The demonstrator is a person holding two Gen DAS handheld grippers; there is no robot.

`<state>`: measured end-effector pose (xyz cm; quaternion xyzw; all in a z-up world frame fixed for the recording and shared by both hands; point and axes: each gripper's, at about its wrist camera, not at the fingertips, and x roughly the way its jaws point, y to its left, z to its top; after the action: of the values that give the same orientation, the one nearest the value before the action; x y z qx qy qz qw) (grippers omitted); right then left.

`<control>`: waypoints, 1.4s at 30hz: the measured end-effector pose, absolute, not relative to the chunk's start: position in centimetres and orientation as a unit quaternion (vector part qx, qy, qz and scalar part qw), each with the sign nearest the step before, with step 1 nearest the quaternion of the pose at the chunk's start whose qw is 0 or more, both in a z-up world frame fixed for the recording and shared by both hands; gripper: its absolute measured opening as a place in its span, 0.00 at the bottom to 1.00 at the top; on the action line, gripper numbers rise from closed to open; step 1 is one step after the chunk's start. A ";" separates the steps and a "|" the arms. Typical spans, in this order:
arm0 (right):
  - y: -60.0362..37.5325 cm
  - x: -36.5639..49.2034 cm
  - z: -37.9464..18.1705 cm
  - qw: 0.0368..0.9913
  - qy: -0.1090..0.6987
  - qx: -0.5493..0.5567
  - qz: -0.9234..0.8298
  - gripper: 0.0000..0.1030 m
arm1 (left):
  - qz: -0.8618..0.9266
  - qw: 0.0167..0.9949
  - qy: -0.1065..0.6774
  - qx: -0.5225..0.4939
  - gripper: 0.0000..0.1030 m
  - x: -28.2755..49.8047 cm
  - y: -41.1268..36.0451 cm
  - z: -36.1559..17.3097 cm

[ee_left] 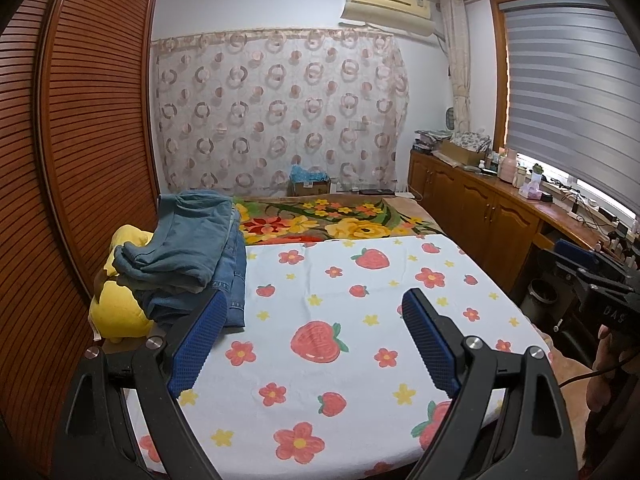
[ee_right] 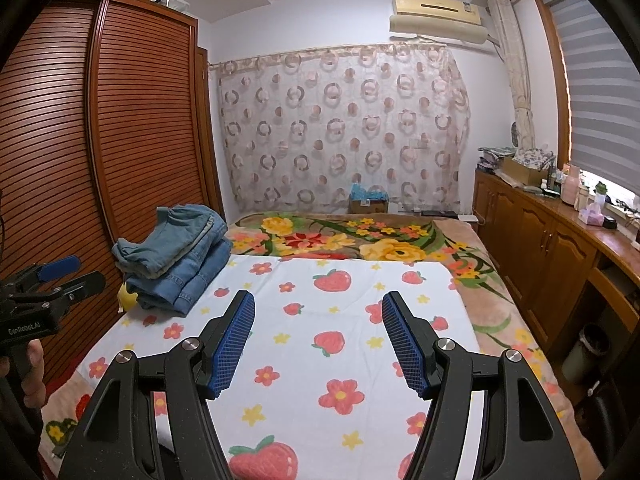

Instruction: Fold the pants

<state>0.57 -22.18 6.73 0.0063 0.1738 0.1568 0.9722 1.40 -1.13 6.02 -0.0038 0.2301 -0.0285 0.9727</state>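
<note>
A: Where are the pants?

B: Stacked denim, beside the wardrobe, on the bed's edge.

A: Claws?

B: Left claw and right claw both gape wide, holding nothing.

A: Handling?

B: Probably soft, heavyish, limp. I'd pinch the waistband.

A: Writing?

B: "GenRobot.AI" on 1 claw body, "DAS" on the other.
</note>
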 end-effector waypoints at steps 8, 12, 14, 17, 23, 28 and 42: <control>-22.3 0.6 6.6 0.973 0.174 0.008 0.153 0.66 | -0.029 0.973 0.229 -0.004 0.87 1.2 -1.3 6.1; -22.2 0.6 6.5 0.973 0.175 0.008 0.151 0.66 | -0.028 0.973 0.228 -0.005 0.87 1.1 -1.2 6.2; -22.3 0.7 6.5 0.973 0.175 0.008 0.150 0.66 | -0.027 0.973 0.228 -0.005 0.87 1.0 -1.3 6.2; -22.2 0.7 6.5 0.973 0.175 0.008 0.150 0.66 | -0.026 0.973 0.228 -0.005 0.87 0.9 -1.2 6.3; -22.2 0.6 6.4 0.973 0.174 0.008 0.149 0.66 | -0.026 0.973 0.228 -0.005 0.87 0.9 -1.2 6.3; -22.3 0.6 6.4 0.974 0.173 0.007 0.148 0.66 | -0.026 0.973 0.228 -0.005 0.87 0.9 -1.2 6.3; -22.0 0.2 6.3 0.974 0.173 0.006 0.148 0.66 | -0.027 0.973 0.228 -0.005 0.87 0.8 -1.1 6.2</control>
<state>0.23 -21.99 6.32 0.0062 0.1728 0.1484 0.9737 0.84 -1.12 6.25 -0.0051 0.2278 -0.0265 0.9733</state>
